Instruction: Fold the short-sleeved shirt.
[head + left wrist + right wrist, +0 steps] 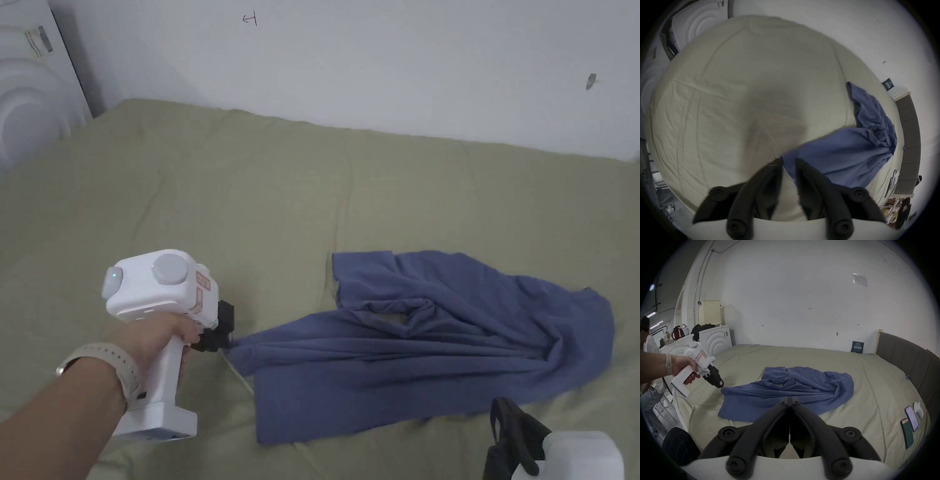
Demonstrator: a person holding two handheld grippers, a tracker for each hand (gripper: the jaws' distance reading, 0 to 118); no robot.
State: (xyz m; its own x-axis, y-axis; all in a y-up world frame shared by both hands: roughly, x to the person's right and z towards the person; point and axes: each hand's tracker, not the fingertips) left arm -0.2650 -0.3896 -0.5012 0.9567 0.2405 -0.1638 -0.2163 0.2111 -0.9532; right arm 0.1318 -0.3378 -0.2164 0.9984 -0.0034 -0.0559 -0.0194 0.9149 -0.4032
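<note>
On the olive bed sheet (262, 187), crumpled blue shirt (437, 337), left gripper (788, 164) fingers apart at its corner, right gripper (790, 400) fingers closed, empty.

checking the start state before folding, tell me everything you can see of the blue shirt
The blue short-sleeved shirt looks like thin, soft fabric, lying crumpled and unfolded on the olive bed sheet, with long creases and its neck opening showing. The left gripper, jaws apart, is at its near corner. The right gripper, jaws together, hangs clear of it.

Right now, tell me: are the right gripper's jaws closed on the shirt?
No. The right gripper has its jaws shut together on nothing, held above the near edge of the blue shirt.
</note>
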